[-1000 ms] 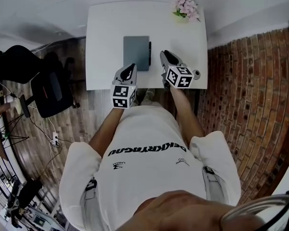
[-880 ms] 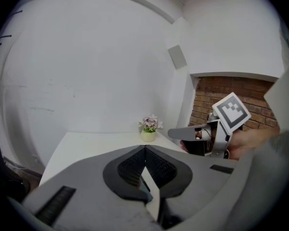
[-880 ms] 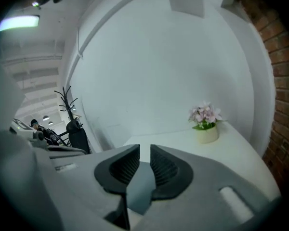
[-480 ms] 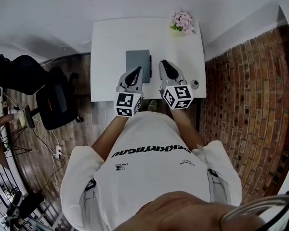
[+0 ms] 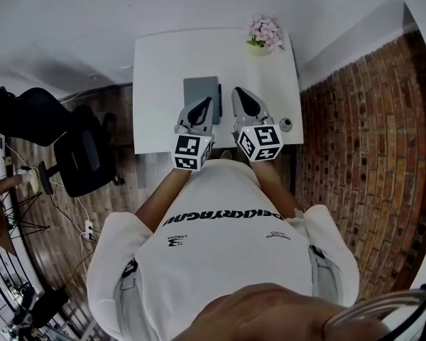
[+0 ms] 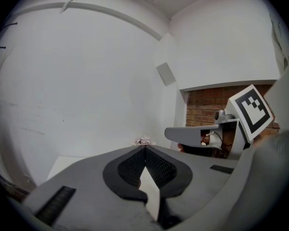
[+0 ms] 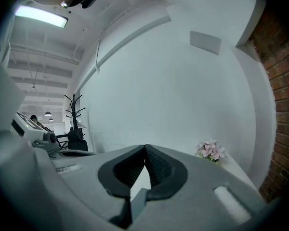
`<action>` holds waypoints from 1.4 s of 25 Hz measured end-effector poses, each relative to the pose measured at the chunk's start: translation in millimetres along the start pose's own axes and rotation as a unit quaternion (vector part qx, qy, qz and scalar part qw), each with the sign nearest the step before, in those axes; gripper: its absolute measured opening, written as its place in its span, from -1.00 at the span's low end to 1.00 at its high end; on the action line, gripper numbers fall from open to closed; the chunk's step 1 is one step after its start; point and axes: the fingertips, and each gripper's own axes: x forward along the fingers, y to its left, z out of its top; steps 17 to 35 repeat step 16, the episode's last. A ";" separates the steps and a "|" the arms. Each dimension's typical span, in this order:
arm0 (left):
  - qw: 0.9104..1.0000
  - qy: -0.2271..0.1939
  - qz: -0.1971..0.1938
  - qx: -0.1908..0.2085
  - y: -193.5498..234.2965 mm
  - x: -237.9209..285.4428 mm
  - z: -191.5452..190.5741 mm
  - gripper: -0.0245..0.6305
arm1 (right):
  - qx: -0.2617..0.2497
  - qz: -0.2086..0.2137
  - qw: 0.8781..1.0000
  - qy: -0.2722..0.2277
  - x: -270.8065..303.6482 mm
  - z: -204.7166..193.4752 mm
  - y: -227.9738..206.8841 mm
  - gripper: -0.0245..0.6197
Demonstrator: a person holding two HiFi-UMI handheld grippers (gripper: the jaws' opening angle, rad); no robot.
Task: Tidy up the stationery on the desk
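Observation:
On the white desk a grey notebook lies flat, with a black pen along its right edge. Both grippers hover above the desk's near edge, side by side, pointing at the far wall. My left gripper is over the notebook's near end; its jaws meet at the tips with nothing between them. To the right of the pen, my right gripper has just been closing, and its jaws now touch, holding nothing. Its side and marker cube show in the left gripper view.
A pot of pink flowers stands at the desk's far right corner. A small round grey object sits near the front right edge. A brick wall runs along the right, and a black office chair stands at the left.
Both grippers have risen from the desk's front edge and now point more level. The right gripper's jaws have closed.

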 end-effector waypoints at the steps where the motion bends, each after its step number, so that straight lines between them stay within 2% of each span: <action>1: 1.000 0.000 -0.001 0.000 -0.8 1.4 -0.1 -0.93 | 0.000 -0.001 1.000 0.000 -0.4 0.2 -1.4 -0.93; 35: 1.000 -0.012 0.006 -0.004 -0.7 13.5 8.0 -0.93 | -0.008 -0.008 1.000 -0.011 -1.0 8.8 -15.5 -0.93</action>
